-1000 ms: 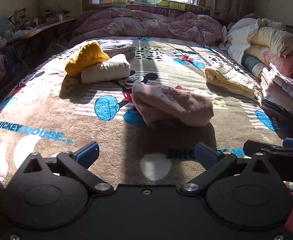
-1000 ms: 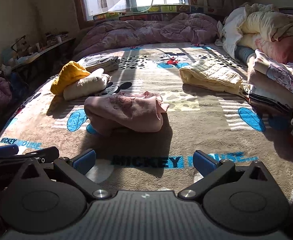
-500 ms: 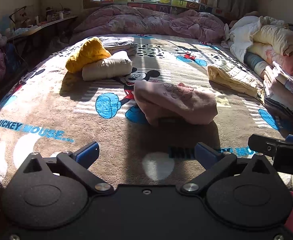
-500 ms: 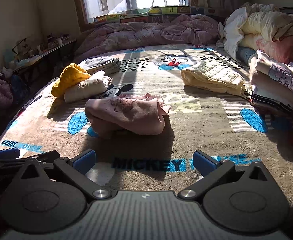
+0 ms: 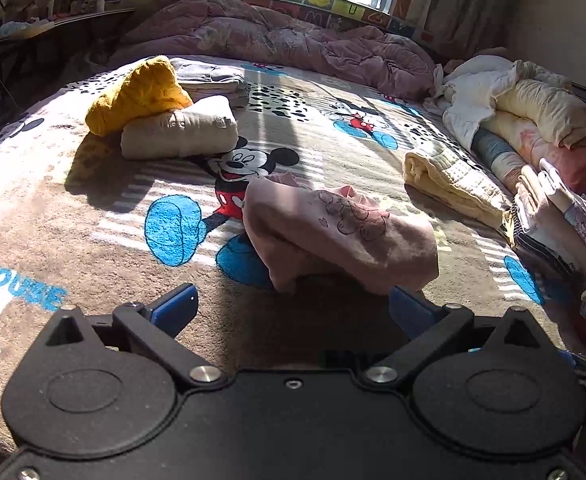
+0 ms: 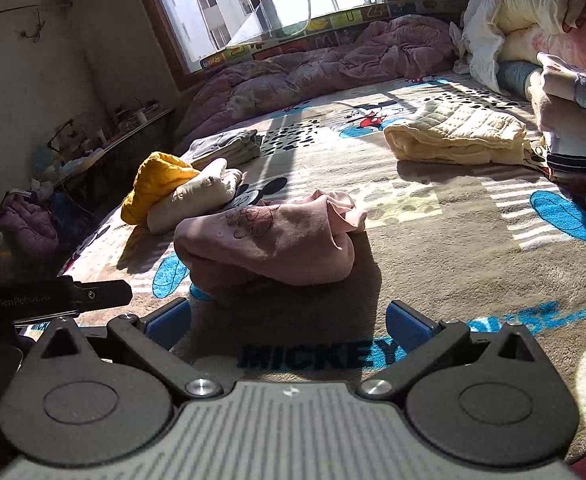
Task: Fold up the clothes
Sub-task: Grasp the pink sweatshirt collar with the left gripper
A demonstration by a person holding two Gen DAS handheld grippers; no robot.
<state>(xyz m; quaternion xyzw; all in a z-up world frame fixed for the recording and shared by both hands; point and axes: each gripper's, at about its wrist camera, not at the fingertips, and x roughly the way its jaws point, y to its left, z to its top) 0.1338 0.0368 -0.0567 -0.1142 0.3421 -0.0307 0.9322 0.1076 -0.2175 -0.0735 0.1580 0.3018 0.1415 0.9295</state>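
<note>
A pink garment [image 5: 341, 236] [image 6: 269, 240] with a line-drawn print lies bundled in the middle of the Mickey Mouse blanket [image 5: 73, 216] [image 6: 453, 248]. My left gripper [image 5: 291, 308] is open just short of its near edge, blue pads spread wide and nothing between them. My right gripper [image 6: 289, 322] is open too, a little nearer than the garment, also holding nothing. Part of the left gripper's black body [image 6: 53, 296] shows at the left edge of the right wrist view.
A folded yellow garment [image 5: 137, 92], a cream one [image 5: 181, 128] and a grey one [image 5: 213, 80] lie at the far left. A quilted pale-yellow piece [image 5: 449, 180] [image 6: 457, 132] lies right. Piled clothes and bedding [image 5: 553, 160] line the right edge; a pink duvet [image 5: 277, 36] lies under the window.
Both grippers have moved forward toward the pink garment, which now looks larger and closer. Both stay open. The clothes have not moved.
</note>
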